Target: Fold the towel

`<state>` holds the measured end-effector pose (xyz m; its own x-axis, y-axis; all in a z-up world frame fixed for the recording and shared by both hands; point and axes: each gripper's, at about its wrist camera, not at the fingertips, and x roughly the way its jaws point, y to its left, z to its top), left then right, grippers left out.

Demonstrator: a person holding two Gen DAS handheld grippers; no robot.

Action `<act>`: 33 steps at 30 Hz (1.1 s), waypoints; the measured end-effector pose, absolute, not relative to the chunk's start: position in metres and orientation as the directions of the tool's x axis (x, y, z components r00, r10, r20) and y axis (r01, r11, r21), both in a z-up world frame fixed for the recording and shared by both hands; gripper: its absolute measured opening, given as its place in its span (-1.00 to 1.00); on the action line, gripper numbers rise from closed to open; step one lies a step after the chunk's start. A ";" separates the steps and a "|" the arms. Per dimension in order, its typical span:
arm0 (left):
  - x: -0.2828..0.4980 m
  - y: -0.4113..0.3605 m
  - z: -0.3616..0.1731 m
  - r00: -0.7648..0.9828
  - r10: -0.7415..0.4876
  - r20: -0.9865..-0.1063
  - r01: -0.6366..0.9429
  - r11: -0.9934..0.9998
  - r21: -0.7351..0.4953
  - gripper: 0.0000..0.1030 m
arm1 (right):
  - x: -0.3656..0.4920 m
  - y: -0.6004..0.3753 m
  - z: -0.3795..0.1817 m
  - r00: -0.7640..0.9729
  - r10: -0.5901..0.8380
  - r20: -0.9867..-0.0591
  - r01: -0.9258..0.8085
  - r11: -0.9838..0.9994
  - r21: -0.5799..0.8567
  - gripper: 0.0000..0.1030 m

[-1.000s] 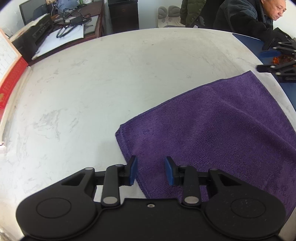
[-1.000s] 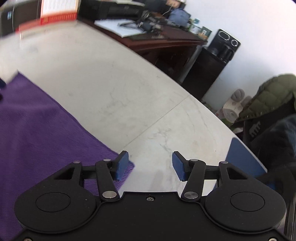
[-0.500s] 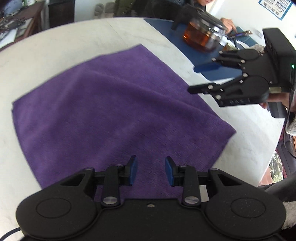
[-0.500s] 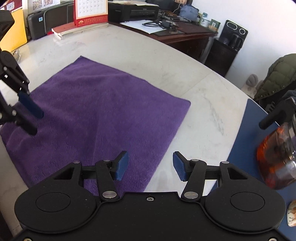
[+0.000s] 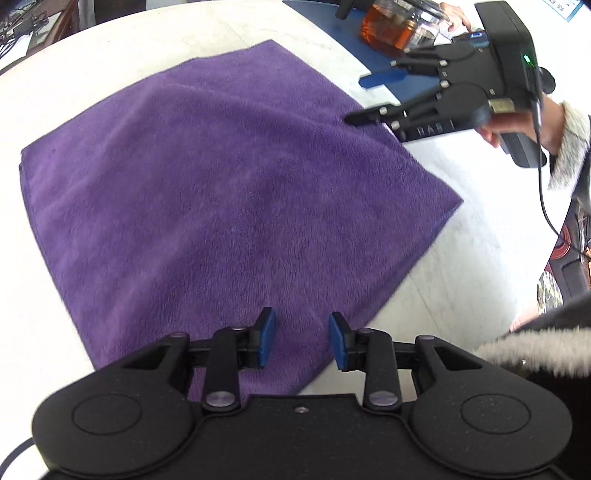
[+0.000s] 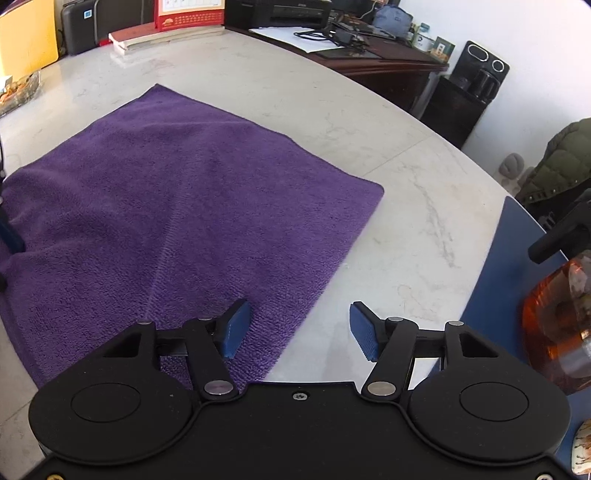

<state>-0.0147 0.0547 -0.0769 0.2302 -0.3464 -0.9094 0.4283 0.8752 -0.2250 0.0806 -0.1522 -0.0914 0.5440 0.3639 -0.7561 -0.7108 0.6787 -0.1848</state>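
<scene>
A purple towel (image 5: 229, 206) lies spread flat on the white marble table (image 5: 461, 258), with soft creases across it. My left gripper (image 5: 302, 339) hovers over the towel's near edge, close to a corner, its blue pads (image 5: 266, 341) a narrow gap apart with nothing between them. In the right wrist view the towel (image 6: 177, 206) fills the left half. My right gripper (image 6: 300, 328) is over the towel's right edge and its jaws are opening; one pad is above cloth, the other above bare table, gripping nothing. The left wrist view also shows the right gripper (image 5: 356, 99) open, held by a hand.
A glass teapot of amber tea (image 5: 399, 26) stands on a blue mat (image 5: 376, 62) just right of the towel, also the teapot (image 6: 557, 321) beside my right gripper. A calendar and books (image 6: 177, 22) sit at the table's far side. A dark desk (image 6: 376, 59) stands beyond.
Both views swung from the table's edges onto the towel and then came closer to it. The right gripper's jaws now stand wider. The left gripper's gap looks the same.
</scene>
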 end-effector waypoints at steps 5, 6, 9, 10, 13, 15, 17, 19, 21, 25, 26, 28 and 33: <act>-0.038 0.042 -0.063 0.303 -0.367 -0.879 0.533 0.830 -0.164 -0.43 | 0.081 -0.153 -0.093 0.552 0.372 -0.746 -0.712 0.676 -0.190 0.20; -0.040 0.039 -0.062 0.310 -0.381 -0.871 0.551 0.819 -0.162 -0.43 | 0.081 -0.154 -0.094 0.553 0.375 -0.744 -0.712 0.677 -0.189 0.20; -0.042 0.027 -0.062 0.328 -0.400 -0.856 0.614 0.779 -0.129 -0.43 | 0.079 -0.154 -0.095 0.560 0.379 -0.737 -0.714 0.672 -0.197 0.20; -0.041 0.021 -0.066 0.335 -0.378 -0.863 0.637 0.766 -0.088 -0.43 | 0.079 -0.155 -0.095 0.562 0.381 -0.735 -0.715 0.669 -0.200 0.20; -0.040 0.015 -0.073 0.348 -0.348 -0.870 0.674 0.738 -0.026 -0.43 | 0.079 -0.155 -0.095 0.561 0.384 -0.733 -0.724 0.658 -0.209 0.20; -0.039 0.014 -0.076 0.341 -0.344 -0.875 0.697 0.717 -0.010 -0.43 | 0.079 -0.154 -0.095 0.561 0.386 -0.732 -0.729 0.650 -0.215 0.20; -0.038 0.013 -0.079 0.334 -0.340 -0.879 0.720 0.694 0.006 -0.43 | 0.079 -0.154 -0.095 0.561 0.388 -0.731 -0.733 0.643 -0.222 0.21; -0.041 0.014 -0.079 0.336 -0.347 -0.876 0.746 0.666 0.022 -0.43 | 0.079 -0.154 -0.095 0.561 0.388 -0.731 -0.734 0.641 -0.224 0.22; -0.040 0.017 -0.079 0.327 -0.357 -0.875 0.759 0.651 0.018 -0.42 | 0.079 -0.155 -0.095 0.562 0.389 -0.730 -0.734 0.641 -0.224 0.24; -0.038 0.019 -0.081 0.313 -0.369 -0.875 0.780 0.625 0.015 -0.58 | 0.079 -0.155 -0.095 0.563 0.389 -0.730 -0.731 0.645 -0.220 0.26; -0.037 0.019 -0.082 0.312 -0.369 -0.875 0.782 0.623 0.016 -0.62 | 0.079 -0.155 -0.095 0.563 0.387 -0.730 -0.730 0.647 -0.220 0.26; -0.035 0.019 -0.082 0.310 -0.369 -0.876 0.785 0.619 0.017 -0.71 | 0.079 -0.154 -0.095 0.564 0.385 -0.730 -0.728 0.649 -0.221 0.27; -0.034 0.020 -0.083 0.303 -0.381 -0.873 0.772 0.636 -0.010 -0.87 | 0.079 -0.153 -0.095 0.569 0.379 -0.730 -0.726 0.648 -0.229 0.30</act>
<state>-0.0342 0.0203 -0.0825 0.3028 -0.3812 -0.8735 0.7718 0.6357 -0.0099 0.0789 -0.1534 -0.0947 0.5686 0.3786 -0.7303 -0.7263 0.6480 -0.2295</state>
